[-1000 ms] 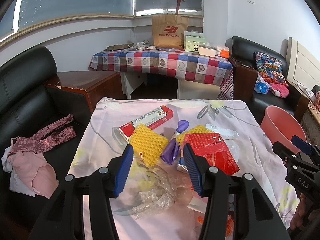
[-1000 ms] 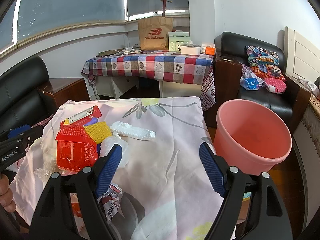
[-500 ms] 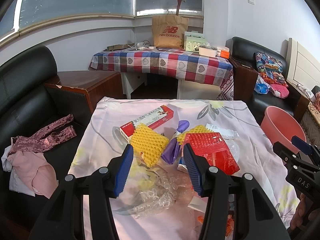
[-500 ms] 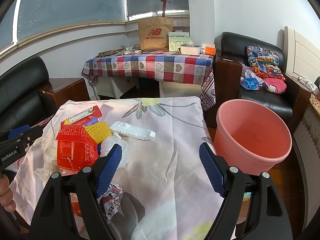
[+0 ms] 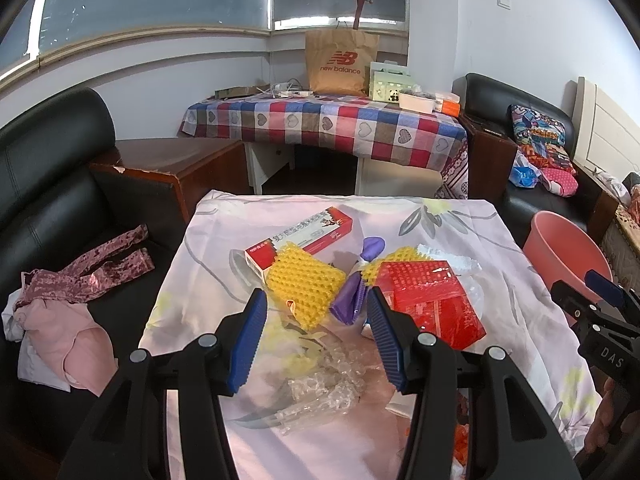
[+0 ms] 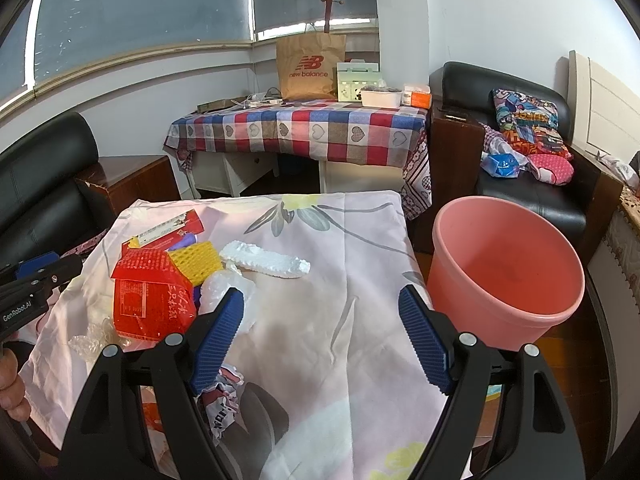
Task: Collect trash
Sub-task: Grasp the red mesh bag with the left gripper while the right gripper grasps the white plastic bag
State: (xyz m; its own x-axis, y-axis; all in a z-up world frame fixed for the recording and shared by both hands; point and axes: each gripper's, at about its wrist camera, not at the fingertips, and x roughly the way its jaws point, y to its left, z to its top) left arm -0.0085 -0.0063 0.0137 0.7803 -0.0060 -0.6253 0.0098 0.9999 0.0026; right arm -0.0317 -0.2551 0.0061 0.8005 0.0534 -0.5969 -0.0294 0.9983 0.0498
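Observation:
Trash lies on a table with a pink floral cloth: a red and white box, yellow foam net, a purple wrapper, a red packet, clear bubble wrap and a white foam strip. My left gripper is open above the bubble wrap, empty. My right gripper is open and empty over bare cloth, right of the pile. A pink bucket stands on the floor right of the table.
A black sofa with pink clothes is on the left. A checked-cloth table with a paper bag stands behind. A black armchair with colourful items is at the right. Crumpled printed paper lies near the right gripper.

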